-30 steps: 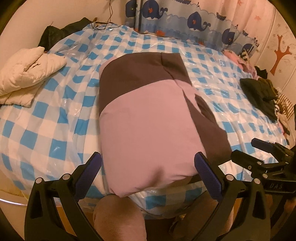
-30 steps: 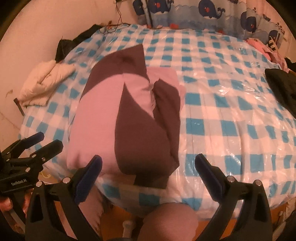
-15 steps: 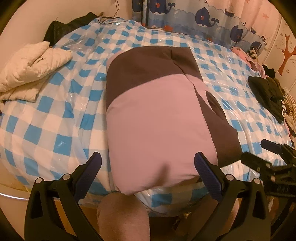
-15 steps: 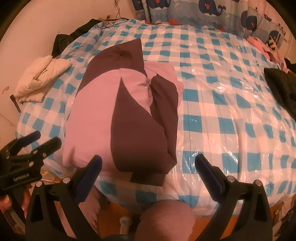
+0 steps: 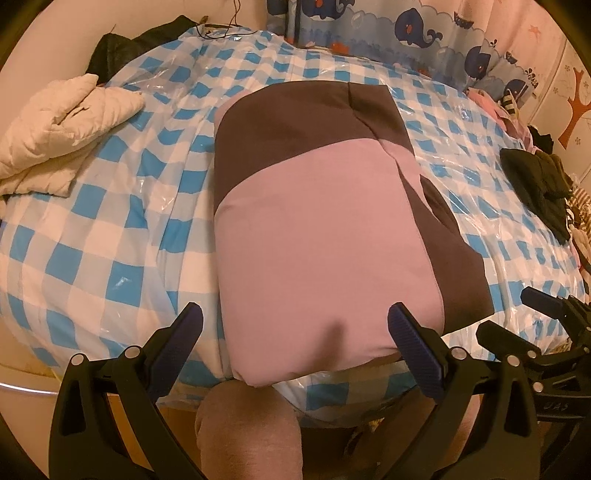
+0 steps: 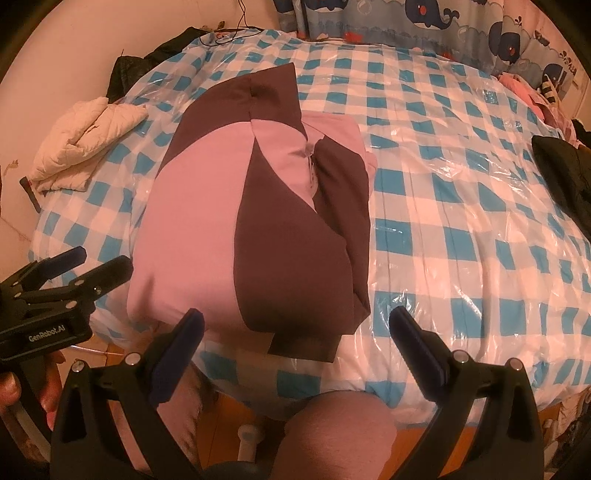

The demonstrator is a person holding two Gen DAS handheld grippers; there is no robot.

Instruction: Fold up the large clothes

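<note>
A pink and dark brown garment (image 5: 317,236) lies folded into a long block on the blue-and-white checked bed (image 5: 110,240), its near end at the bed's front edge. It also shows in the right wrist view (image 6: 236,229), with brown sleeves laid over its right side. My left gripper (image 5: 295,332) is open and empty, hovering just above the garment's near pink end. My right gripper (image 6: 295,332) is open and empty over the near brown corner. Each gripper shows at the edge of the other's view.
A cream quilted jacket (image 5: 59,133) lies at the bed's left. Dark clothes (image 5: 535,184) and a mixed pile lie at the right edge. A black garment (image 6: 140,62) sits at the far left corner. A whale-print curtain (image 5: 406,33) hangs behind. The person's knees (image 5: 247,428) are below the bed edge.
Both grippers have moved slightly forward and toward the garment, so it looms larger. The garment has not moved and both grippers stay open.
</note>
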